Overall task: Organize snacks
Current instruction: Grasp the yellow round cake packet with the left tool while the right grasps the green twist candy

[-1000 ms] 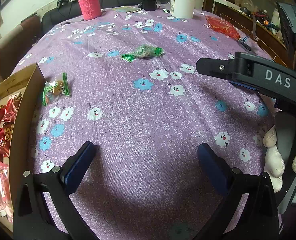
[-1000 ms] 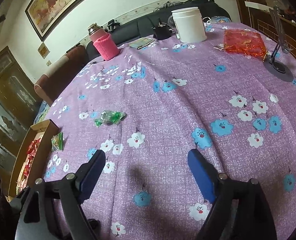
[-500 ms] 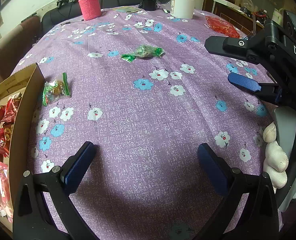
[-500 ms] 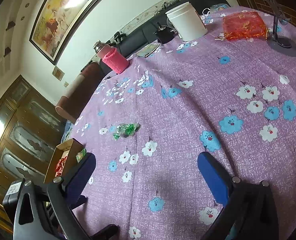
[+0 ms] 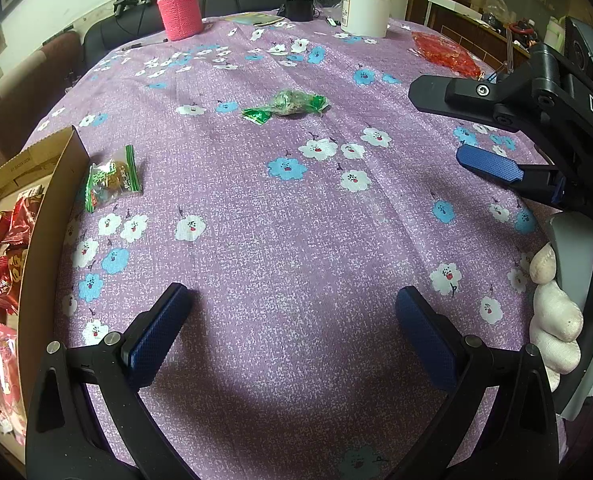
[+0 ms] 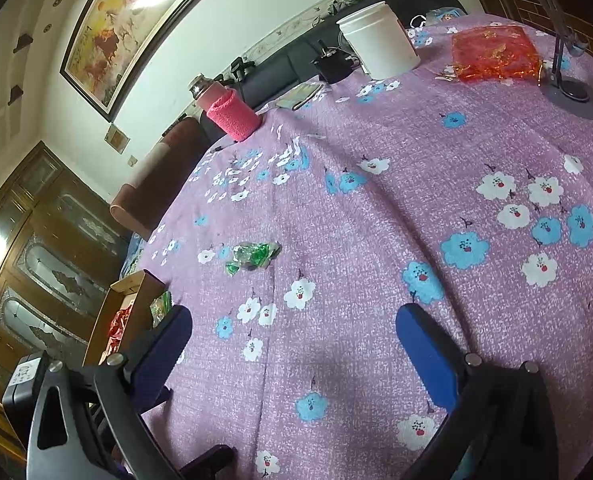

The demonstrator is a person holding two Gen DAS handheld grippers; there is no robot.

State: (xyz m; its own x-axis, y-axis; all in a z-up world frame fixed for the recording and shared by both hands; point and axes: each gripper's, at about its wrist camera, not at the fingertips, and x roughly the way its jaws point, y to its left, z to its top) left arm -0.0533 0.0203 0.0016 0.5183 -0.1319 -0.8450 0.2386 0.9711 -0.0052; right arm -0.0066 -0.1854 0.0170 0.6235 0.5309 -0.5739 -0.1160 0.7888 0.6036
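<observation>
Plainly, the only writing I can read is the white "DAS" lettering on the black body of my right gripper (image 5: 472, 128), seen at the right edge of the left wrist view; print on the cardboard box (image 5: 62, 184) flap and on the snack wrappers is too small to make out.

My left gripper (image 5: 292, 312) hovers low over the tablecloth (image 5: 296, 220), its blue-padded fingers (image 5: 156, 336) spread wide with nothing between them. My right gripper (image 6: 292, 340) is likewise held apart and empty, tilted so the room leans in its own view. A white-gloved hand (image 5: 556, 312) wraps its grey handle.

One green-wrapped snack (image 5: 286, 105) lies in the middle of the cloth, well apart from both grippers. A second green packet (image 5: 110, 178) lies just beside the outer wall of the cardboard box at the left table edge. Red packets (image 5: 4, 248) lie inside that box.

The table wears a purple cloth printed with white and blue flowers. At its far side stand a flask in a pink knitted sleeve (image 5: 178, 4) and a white tub (image 5: 366, 8), with a red shiny bag (image 6: 494, 54) to the right. A framed painting (image 6: 124, 28) hangs on the white wall, and dark wooden cabinets (image 6: 36, 232) stand at the left.
</observation>
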